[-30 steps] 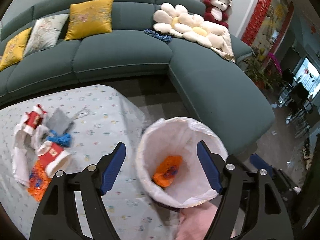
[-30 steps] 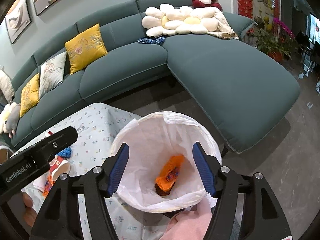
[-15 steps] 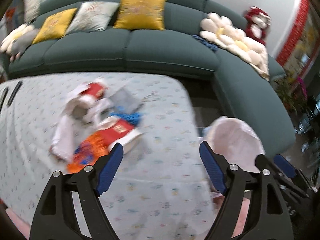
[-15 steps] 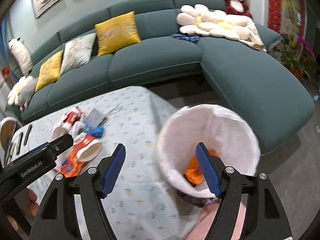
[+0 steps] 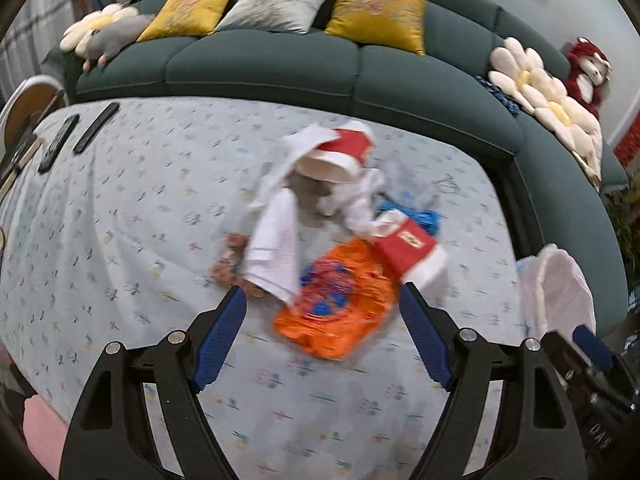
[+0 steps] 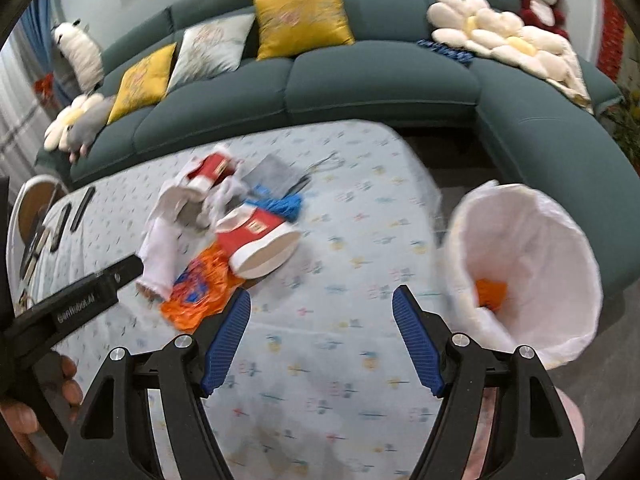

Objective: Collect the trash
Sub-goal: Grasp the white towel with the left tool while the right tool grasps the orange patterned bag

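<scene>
One orange wrapper [image 6: 491,294] already lies in the lined bin [image 6: 560,240], right of the right gripper [image 6: 322,316]. Both grippers stand wide and empty. The remaining litter pile, topped by an orange bag [image 5: 340,312], sits just ahead between the left gripper [image 5: 322,312] fingers, awaiting collection.

White lettering reading "GenRobot.AI" runs along the black body of the left gripper [image 6: 78,300], at the left edge of the right wrist view, just left of the orange wrapper [image 6: 198,292]. In the left wrist view, pale characters resembling "DAS" stand on the black housing of the right gripper [image 5: 592,412] at lower right; their reading is uncertain. The red paper cup [image 5: 412,246] beside the orange wrapper carries a small yellow label, too blurred to read.
</scene>
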`<action>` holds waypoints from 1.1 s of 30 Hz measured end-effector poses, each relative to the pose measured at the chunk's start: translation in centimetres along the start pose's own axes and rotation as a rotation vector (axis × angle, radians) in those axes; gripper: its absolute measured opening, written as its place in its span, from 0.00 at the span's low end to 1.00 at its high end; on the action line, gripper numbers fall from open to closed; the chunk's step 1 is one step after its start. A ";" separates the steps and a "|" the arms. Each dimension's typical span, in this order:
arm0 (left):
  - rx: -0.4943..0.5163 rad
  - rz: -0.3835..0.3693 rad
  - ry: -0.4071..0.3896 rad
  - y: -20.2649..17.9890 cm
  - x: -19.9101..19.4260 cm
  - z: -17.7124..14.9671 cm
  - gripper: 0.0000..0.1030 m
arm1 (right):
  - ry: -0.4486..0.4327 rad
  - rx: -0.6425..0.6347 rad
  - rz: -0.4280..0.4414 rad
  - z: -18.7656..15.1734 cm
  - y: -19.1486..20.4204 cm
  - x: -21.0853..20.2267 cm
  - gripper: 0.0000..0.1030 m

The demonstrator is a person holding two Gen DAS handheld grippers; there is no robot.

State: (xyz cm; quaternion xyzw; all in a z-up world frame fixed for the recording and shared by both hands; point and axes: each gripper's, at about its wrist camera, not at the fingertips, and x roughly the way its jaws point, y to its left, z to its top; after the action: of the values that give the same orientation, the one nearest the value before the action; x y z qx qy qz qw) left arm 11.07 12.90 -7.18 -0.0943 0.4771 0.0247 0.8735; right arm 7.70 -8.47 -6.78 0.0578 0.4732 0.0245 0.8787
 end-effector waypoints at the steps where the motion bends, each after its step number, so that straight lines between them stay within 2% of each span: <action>1: -0.006 0.002 0.005 0.7 0.4 0.2 0.73 | 0.014 -0.008 0.008 0.0 0.8 0.6 0.68; 6: -0.007 -0.002 0.049 2.8 3.0 1.3 0.70 | 0.068 -0.047 0.035 0.0 4.1 3.6 0.68; 9: -0.005 -0.016 0.079 3.6 4.7 1.8 0.64 | 0.097 -0.059 0.040 0.2 5.7 5.5 0.68; 15: -0.004 -0.057 0.127 3.9 7.4 2.8 0.46 | 0.153 -0.076 0.048 0.5 8.7 9.4 0.68; 17: 0.011 -0.073 0.140 3.8 8.1 3.0 0.33 | 0.165 -0.082 0.053 0.5 9.4 10.4 0.66; 18: 0.014 -0.079 0.146 3.7 8.3 3.0 0.29 | 0.173 -0.090 0.051 0.4 9.8 11.0 0.65; 20: 0.013 -0.098 0.154 3.8 8.6 3.0 0.19 | 0.191 -0.103 0.042 0.2 10.3 11.9 0.54; 22: 0.004 -0.109 0.150 3.9 8.6 3.0 0.14 | 0.216 -0.105 0.040 -0.1 10.5 13.0 0.44; 24: 0.001 -0.114 0.143 3.9 8.4 2.9 0.11 | 0.231 -0.098 0.045 -0.3 10.5 13.5 0.34; 26: 0.000 -0.119 0.134 3.9 8.0 2.8 0.10 | 0.242 -0.105 0.055 -0.5 10.6 13.9 0.20; 29: -0.006 -0.118 0.122 4.0 7.1 2.7 0.09 | 0.237 -0.115 0.092 -0.6 10.6 13.3 0.13; 33: -0.014 -0.119 0.095 3.9 5.3 2.6 0.09 | 0.208 -0.107 0.140 -0.1 10.4 11.4 0.10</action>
State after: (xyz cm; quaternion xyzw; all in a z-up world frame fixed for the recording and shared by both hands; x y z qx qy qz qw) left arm 15.56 16.94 -10.77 -0.1295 0.5115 -0.0286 0.8490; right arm 13.97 2.94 -14.99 0.0407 0.5546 0.1168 0.8228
